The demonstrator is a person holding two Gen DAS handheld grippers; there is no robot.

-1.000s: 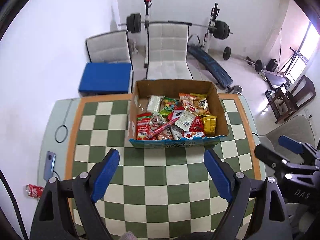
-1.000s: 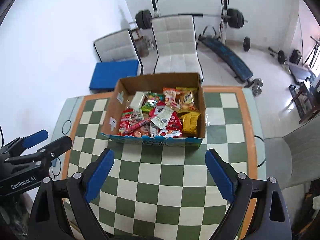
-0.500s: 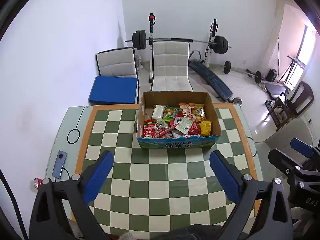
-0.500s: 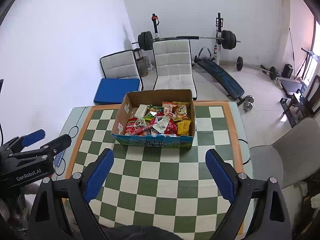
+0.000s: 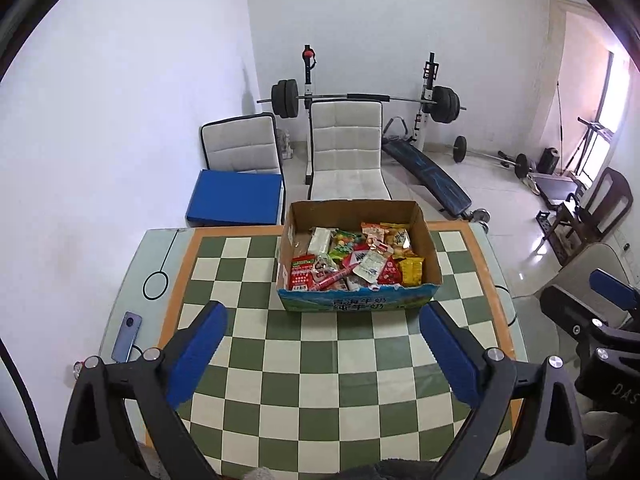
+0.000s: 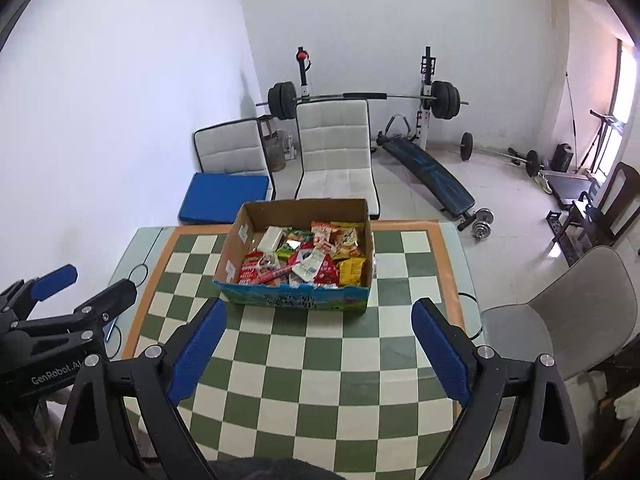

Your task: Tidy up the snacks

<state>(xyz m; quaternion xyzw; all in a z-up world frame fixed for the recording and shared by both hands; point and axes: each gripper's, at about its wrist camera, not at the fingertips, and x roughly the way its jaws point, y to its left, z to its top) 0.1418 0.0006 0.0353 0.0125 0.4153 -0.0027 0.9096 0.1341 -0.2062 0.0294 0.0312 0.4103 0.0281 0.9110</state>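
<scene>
A cardboard box [image 5: 435, 258] [image 6: 230, 248] with a blue printed front stands at the far side of the green-and-white checked table [image 5: 320, 364] [image 6: 320, 360]. It is packed with several snack packets [image 5: 352, 260] [image 6: 308, 262], red, yellow, green and white. My left gripper [image 5: 322, 320] hovers open over the near half of the table, well short of the box, with nothing between its blue pads. My right gripper [image 6: 320, 316] is likewise open and empty, short of the box. Each gripper shows at the edge of the other's view.
A phone [image 5: 126, 336] and a small red can [image 5: 78, 368] lie at the table's left edge. White chairs [image 5: 346, 152], a blue cushion [image 5: 236, 198] and a weight bench [image 5: 424, 172] stand behind the table. A grey chair [image 6: 560, 320] sits to the right.
Both grippers have pulled back and up from the box, which now looks smaller and farther off. More of the room shows. The left jaws stand a little wider.
</scene>
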